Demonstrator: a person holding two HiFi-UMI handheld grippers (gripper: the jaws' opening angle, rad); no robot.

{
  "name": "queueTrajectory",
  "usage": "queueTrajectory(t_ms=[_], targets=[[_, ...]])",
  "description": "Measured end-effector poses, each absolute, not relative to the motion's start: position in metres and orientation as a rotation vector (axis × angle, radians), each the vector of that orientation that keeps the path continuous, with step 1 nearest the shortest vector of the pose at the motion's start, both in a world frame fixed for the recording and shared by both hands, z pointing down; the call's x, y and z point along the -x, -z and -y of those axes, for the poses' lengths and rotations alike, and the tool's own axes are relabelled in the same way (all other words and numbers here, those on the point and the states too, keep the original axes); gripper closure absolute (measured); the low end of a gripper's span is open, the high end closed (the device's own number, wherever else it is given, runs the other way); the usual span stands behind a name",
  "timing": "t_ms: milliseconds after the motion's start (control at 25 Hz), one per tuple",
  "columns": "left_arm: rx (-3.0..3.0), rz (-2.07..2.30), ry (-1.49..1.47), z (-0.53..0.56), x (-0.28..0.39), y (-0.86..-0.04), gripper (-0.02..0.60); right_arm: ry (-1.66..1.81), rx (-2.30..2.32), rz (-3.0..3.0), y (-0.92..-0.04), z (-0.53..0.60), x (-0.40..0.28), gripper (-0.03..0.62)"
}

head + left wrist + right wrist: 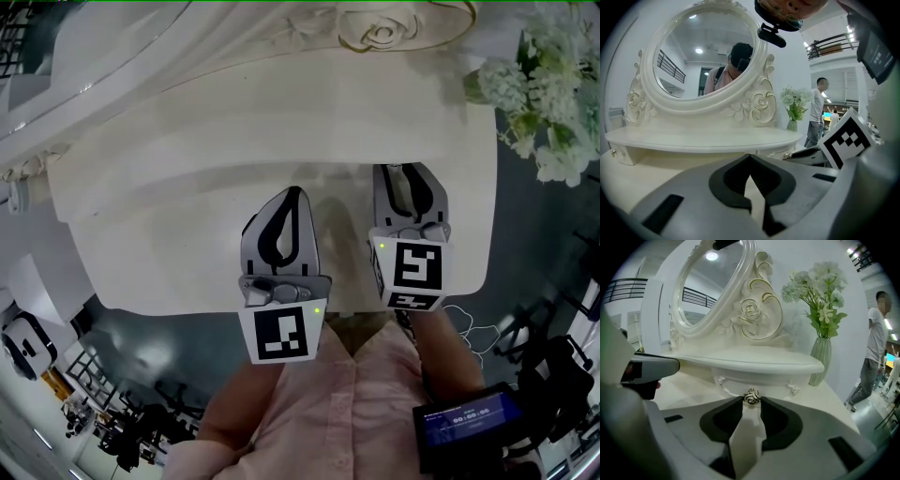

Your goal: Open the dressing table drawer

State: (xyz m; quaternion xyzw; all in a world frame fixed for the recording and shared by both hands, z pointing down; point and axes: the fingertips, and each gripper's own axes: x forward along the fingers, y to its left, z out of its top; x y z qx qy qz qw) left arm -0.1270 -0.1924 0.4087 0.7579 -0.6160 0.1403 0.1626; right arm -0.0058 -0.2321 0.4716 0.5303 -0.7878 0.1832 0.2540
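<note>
Head view: glossy dark-grey floor (141,347), 8 o'clock. Right gripper view: white wall (853,333); green vase (820,357) of white flowers (815,287), 3 o'clock; bystander (876,343) beyond.

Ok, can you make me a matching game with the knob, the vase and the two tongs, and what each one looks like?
Things:
1. knob
2. vase
3. left tongs
4. right tongs

What it looks like:
A. tips together, nothing between them
B. pale green, holding white flowers
C. tips apart
D. shiny, on the front of the drawer

Pairs: 1-D, 2-B, 3-A, 4-C
</note>
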Motion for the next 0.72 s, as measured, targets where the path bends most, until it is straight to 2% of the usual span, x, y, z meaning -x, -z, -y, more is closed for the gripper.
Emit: queueTrajectory(t_ms=[720], targets=[[-2.166,1.767,-0.402,0.188,0.126,-0.404,0.574,-0.509,-1.429,2.149,-0.472,0.221,0.004,0.479]])
